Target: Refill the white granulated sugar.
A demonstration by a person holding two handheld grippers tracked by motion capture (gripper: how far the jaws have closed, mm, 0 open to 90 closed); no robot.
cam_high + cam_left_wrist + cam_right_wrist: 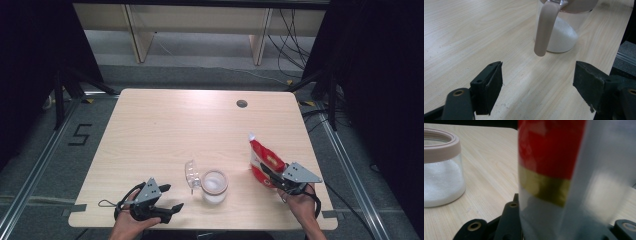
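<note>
r tongs grip red/white bag, upright

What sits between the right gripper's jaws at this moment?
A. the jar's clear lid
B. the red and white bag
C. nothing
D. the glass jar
B: the red and white bag stands between the right gripper jaws, apart from the glass jar.
</note>
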